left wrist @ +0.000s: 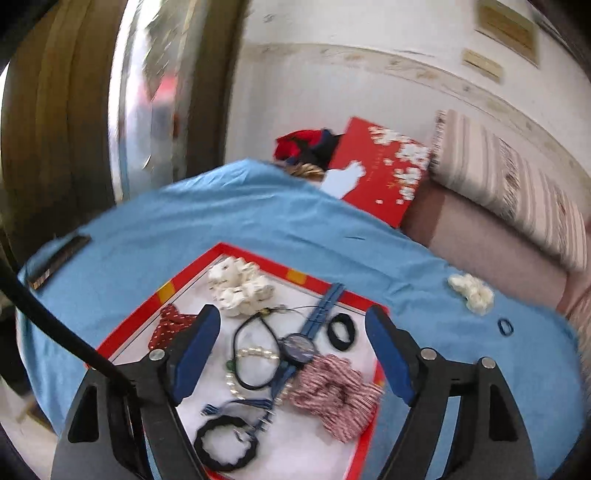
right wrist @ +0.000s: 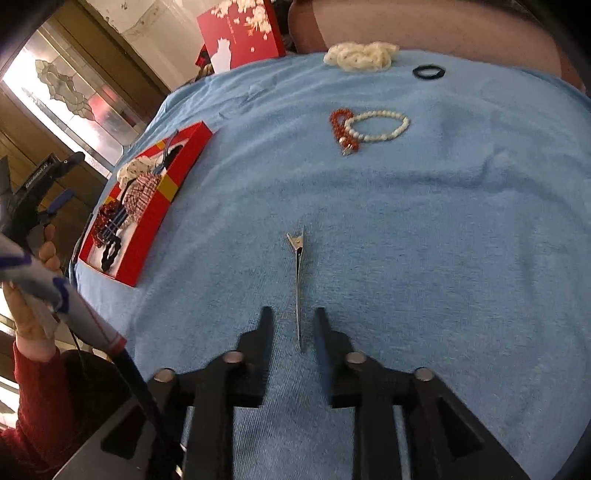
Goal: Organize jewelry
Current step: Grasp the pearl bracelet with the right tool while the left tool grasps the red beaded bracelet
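1. Over the red tray (left wrist: 140, 314), the left claw (left wrist: 291, 350) hangs with fingers spread wide and nothing between them.
2. Inside the tray lie a blue watch (left wrist: 299, 347), a pearl bracelet (left wrist: 255, 352), black hair ties (left wrist: 341, 331), a white scrunchie (left wrist: 240, 284) and a striped scrunchie (left wrist: 332, 387), heaped close together.
3. On the blue cloth (right wrist: 406, 240) of the desk, the right claw (right wrist: 293, 321) sits low, fingers partly spread on either side of a silver hair clip (right wrist: 298, 273); whether they touch it cannot be told.
4. Farther off on the cloth, a white bead bracelet (right wrist: 380, 125) overlaps a red bead bracelet (right wrist: 341, 127).
5. Near the far edge rest another white scrunchie (right wrist: 360, 55) and a dark hair tie (right wrist: 428, 71), just beside each other.
6. A red box (right wrist: 240, 33) stands beyond the cloth.
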A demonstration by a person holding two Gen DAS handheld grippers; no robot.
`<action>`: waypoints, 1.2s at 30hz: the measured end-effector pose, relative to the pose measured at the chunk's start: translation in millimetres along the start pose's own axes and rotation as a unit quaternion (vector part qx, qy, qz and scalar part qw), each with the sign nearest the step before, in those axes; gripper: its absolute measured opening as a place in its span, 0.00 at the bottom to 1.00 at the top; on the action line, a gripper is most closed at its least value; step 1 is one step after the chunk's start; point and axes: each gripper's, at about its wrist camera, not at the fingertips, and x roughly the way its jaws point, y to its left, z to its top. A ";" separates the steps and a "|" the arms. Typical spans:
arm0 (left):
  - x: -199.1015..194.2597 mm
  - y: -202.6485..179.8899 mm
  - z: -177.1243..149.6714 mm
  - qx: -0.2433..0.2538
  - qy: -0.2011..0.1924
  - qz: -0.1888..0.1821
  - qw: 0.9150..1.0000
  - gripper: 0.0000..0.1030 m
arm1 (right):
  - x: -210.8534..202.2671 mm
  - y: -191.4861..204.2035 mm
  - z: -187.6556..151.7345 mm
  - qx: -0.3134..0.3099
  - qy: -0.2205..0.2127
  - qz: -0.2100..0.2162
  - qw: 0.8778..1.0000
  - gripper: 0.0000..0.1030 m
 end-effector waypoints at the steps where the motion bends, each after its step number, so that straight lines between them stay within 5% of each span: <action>1: -4.1 -7.9 -2.5 0.012 -0.001 -0.006 1.000 0.78 | -4.7 -0.8 -0.6 0.000 -0.005 -0.001 1.000 0.26; 11: -11.2 -82.9 -38.1 0.073 0.059 -0.082 0.992 0.78 | -30.6 -28.3 -4.3 0.034 -0.035 -0.030 0.998 0.30; 26: 7.3 -139.3 -69.0 0.158 0.102 -0.097 0.977 0.78 | -26.8 -64.7 31.2 0.045 -0.051 -0.075 0.995 0.33; 36: 35.8 -159.2 -80.6 0.176 0.136 -0.093 0.970 0.78 | -1.9 -78.1 90.6 0.035 -0.066 -0.100 0.992 0.34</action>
